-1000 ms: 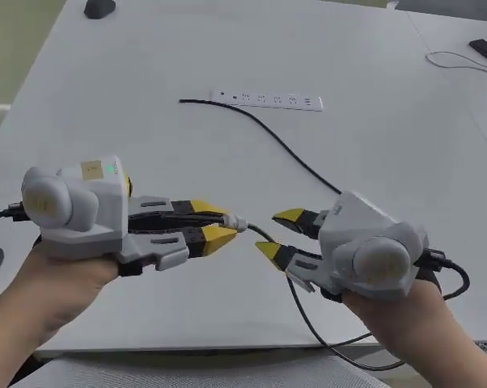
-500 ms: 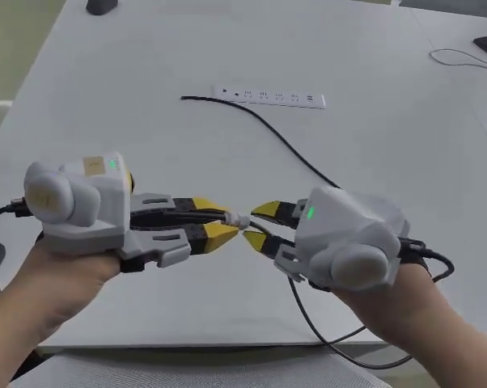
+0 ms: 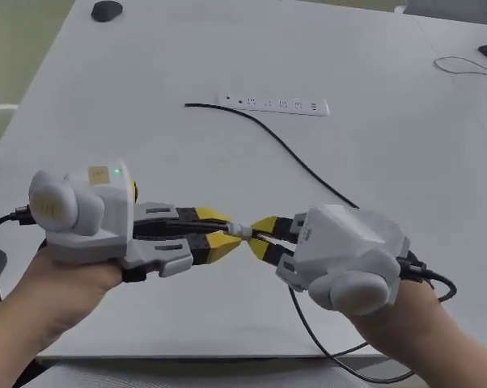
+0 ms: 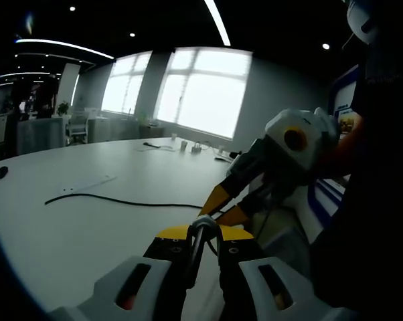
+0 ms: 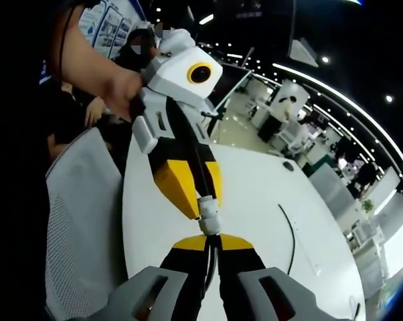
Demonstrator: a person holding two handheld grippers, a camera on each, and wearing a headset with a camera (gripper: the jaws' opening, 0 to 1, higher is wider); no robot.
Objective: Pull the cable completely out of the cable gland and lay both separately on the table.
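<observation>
Over the table's [image 3: 227, 65] near edge you held the cable gland [image 3: 240, 232] clamped in the left gripper [image 3: 230, 231] and the cable [image 4: 193, 251] pinched in the right gripper [image 3: 254, 235], braced to pull them apart.

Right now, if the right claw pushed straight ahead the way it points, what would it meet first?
The cable gland, seemingly just ahead of its tips, gripped by the left claw.
</observation>
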